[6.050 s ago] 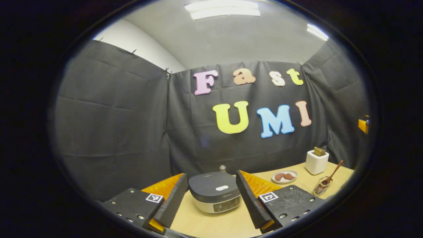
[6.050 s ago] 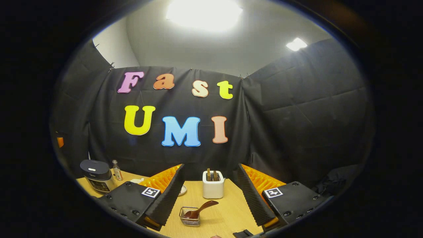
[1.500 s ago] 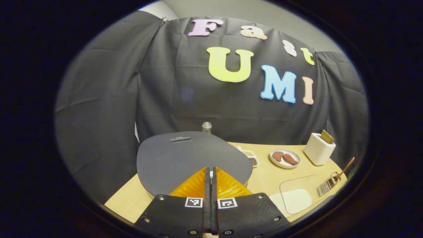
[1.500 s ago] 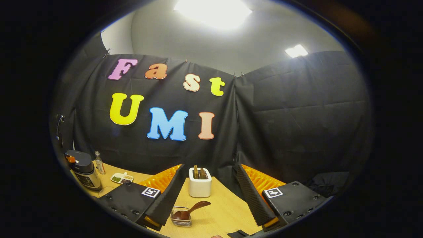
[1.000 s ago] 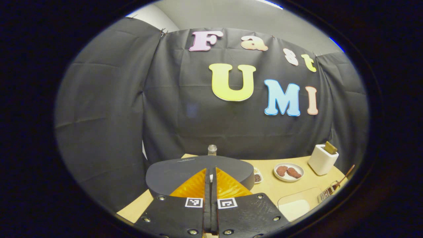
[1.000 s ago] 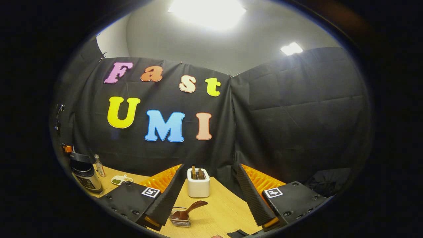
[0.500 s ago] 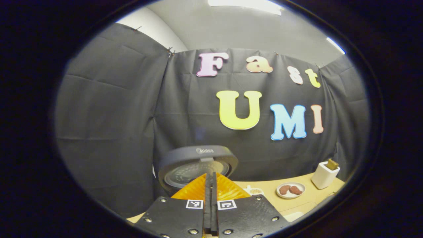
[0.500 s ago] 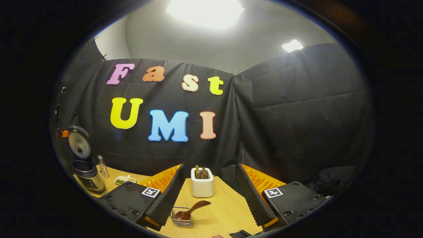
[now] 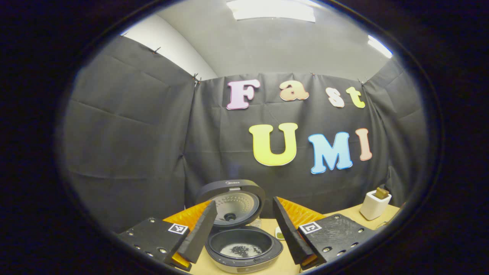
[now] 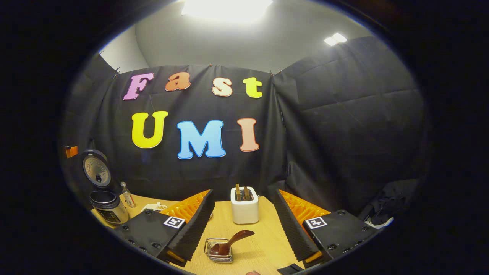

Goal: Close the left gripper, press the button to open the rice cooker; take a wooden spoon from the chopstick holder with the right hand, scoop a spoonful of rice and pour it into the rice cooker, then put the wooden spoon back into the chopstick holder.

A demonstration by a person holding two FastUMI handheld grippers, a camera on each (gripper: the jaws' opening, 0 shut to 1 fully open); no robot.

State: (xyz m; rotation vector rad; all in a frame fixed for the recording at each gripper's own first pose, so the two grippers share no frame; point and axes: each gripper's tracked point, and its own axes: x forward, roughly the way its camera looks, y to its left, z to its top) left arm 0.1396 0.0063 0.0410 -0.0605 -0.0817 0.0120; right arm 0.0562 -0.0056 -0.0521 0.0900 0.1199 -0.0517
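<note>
- Left gripper (image 9: 242, 229) has its fingers spread wide, nothing between them, with the rice cooker (image 9: 244, 248) sitting right in the gap at the bottom centre, lid (image 9: 230, 200) standing up.
- Right gripper (image 10: 240, 225) is parted and empty too; the wooden spoon (image 10: 231, 241) leans in the chopstick holder (image 10: 218, 250) low between its fingers, on the worktop (image 10: 259, 244).
- A white toaster (image 10: 244, 204) stands beyond the holder, mid-frame.

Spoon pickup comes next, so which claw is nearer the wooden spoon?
Right. The right claw is open just before the wooden spoon; the left claw is open over the rice cooker.
</note>
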